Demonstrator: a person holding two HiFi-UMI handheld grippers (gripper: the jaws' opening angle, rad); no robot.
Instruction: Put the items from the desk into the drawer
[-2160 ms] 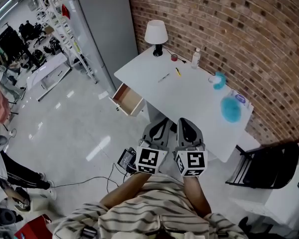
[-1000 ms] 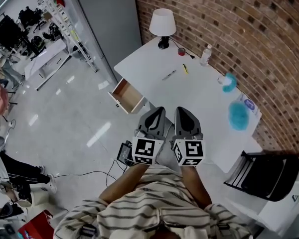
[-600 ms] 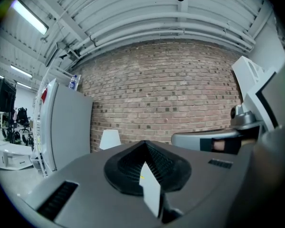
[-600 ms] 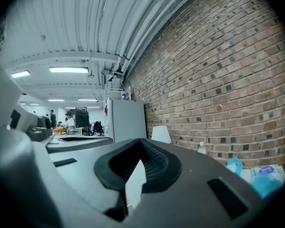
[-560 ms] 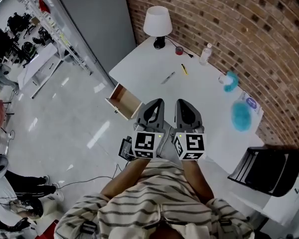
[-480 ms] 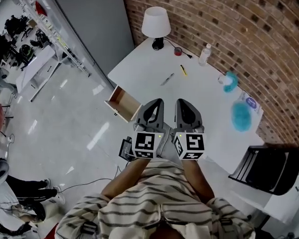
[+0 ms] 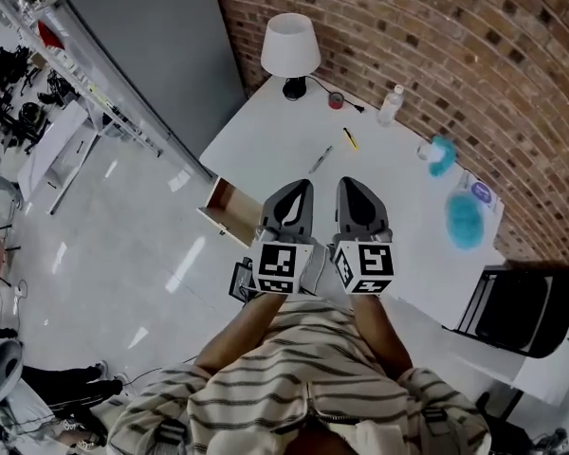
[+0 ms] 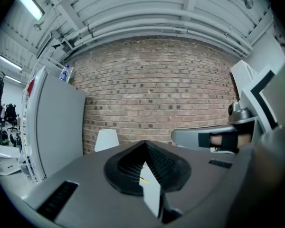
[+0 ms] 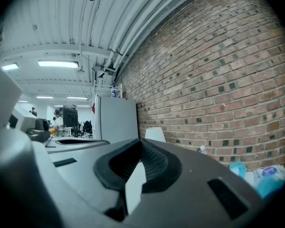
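Approach step, nothing picked up yet.
Left gripper [image 7: 299, 190] and right gripper [image 7: 349, 188] both closed and empty at the counter's [image 7: 398, 202] near edge. Pen [image 7: 320, 160] and yellow marker [image 7: 349, 138] mid-counter, drawer [image 7: 229, 212] open at left edge. Next: open jaws, reach pen.

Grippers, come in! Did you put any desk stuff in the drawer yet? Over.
Left gripper and right gripper both shut, empty. Pen and yellow marker lie on the desk, drawer open. Nothing in the way. Over.
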